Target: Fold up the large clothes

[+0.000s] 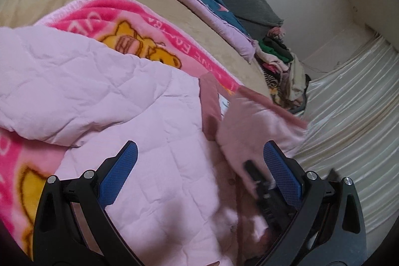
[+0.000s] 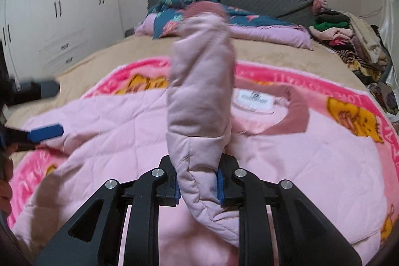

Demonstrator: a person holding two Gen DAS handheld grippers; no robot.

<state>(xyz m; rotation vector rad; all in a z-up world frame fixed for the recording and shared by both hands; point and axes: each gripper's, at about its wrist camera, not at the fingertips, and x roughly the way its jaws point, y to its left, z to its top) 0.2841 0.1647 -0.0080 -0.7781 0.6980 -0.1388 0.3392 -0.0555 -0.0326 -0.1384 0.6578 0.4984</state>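
While the pink quilted jacket (image 2: 119, 131) lies spread on a pink cartoon blanket (image 2: 349, 121) in the middle of the bed (image 2: 104, 56), the right gripper (image 2: 197, 181) pinches its raised sleeve (image 2: 202, 81). The left gripper (image 1: 199, 153) hovers above the jacket, fingers (image 1: 281, 171) wide. The white neck label (image 2: 255, 101) is too blurred to read; the blanket's border lettering is only partly legible

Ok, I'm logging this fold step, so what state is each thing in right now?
Left tongs: open, over the jacket, gripping nothing.
Right tongs: shut on the sleeve.
Quilted pale pink jacket: spread on the blanket, lining and neck label up.
Jacket's padded pink sleeve: lifted upright.
Pink fleece cartoon-bear blanket: flat on the bed.
White wardrobe doors: closed.
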